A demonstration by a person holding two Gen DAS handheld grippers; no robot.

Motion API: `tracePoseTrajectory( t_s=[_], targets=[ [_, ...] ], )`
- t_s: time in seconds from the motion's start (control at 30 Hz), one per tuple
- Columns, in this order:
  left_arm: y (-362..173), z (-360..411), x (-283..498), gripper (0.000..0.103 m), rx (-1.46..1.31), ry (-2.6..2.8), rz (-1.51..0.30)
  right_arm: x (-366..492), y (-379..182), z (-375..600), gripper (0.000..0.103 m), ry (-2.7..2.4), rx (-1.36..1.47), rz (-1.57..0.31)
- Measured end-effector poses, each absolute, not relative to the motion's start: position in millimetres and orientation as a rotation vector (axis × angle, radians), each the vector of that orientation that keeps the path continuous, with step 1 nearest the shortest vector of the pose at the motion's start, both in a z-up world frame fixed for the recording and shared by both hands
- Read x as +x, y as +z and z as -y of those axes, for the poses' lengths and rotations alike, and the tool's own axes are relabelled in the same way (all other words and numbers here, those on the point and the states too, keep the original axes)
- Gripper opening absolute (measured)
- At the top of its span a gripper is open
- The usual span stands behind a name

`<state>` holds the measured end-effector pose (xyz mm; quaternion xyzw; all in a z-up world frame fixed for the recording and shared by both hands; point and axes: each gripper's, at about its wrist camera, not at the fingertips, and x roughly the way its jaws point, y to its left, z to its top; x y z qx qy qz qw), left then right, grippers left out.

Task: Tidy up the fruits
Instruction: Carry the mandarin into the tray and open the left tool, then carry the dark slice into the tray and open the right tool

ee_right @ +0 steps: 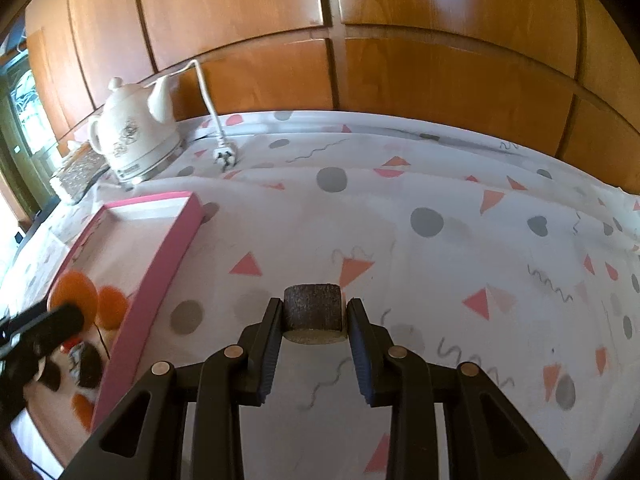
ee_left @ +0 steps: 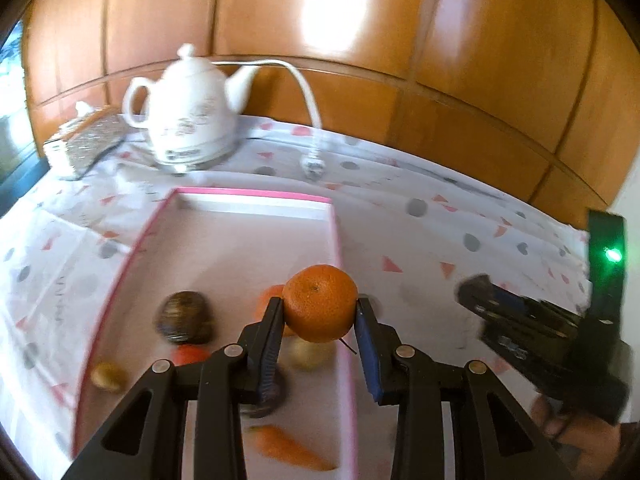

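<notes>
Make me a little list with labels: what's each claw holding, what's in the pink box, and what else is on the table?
left claw: shut on an orange, over the pink box's right edge
right claw: shut on a brown round chunk, above the tablecloth
pink box: carrot, another orange fruit, dark brown things, other blurry food
at the back: white kettle, its plug

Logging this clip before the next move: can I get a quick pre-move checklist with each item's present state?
1. Left gripper jaws clamped on the orange: ok.
2. Right gripper jaws clamped on the dark cut piece: ok.
3. Orange lifted clear of the pink box rim: ok.
4. Free floor space in the box's far half: ok.
5. What the dark piece is: cannot tell.
6. Kettle cord away from both grippers: ok.
</notes>
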<state>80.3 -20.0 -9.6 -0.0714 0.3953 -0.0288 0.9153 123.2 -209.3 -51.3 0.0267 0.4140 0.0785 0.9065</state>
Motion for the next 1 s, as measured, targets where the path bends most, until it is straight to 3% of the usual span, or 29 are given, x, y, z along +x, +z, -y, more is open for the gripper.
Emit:
tracePoseTrajectory(
  t_s=[0.2,0.33,0.53,0.73,0.83,1.0],
  targets=[
    [-13.3,-25.1,63.8,0.04,-0.142,0.081,-0.796,101.0,-39.9,191.1,0.032,0.195,0.038,-0.826],
    [-12.4,-48.9,49.6,0.058,-0.175,0.124,-0.767,93.6,-26.6,170.0,0.032,0.249,0.03,-0.799],
    [-2.0,-66.7,31.6,0.059,-0.2,0.144,-0.732,88.4,-12.6,119.7,0.032,0.385,-0.008,-0.782],
    [6.3,-79.3,19.4,0.066,-0.217,0.167,-0.71,87.7,-11.5,70.5,0.033,0.511,-0.037,-0.817],
    [9.0,-82.8,14.3,0.07,-0.216,0.177,-0.699,85.6,-13.0,59.5,0.042,0.522,-0.047,-0.82],
    [9.9,-89.7,8.7,0.074,-0.231,0.202,-0.69,73.3,-10.8,57.6,0.043,0.518,-0.069,-0.808]
  ],
)
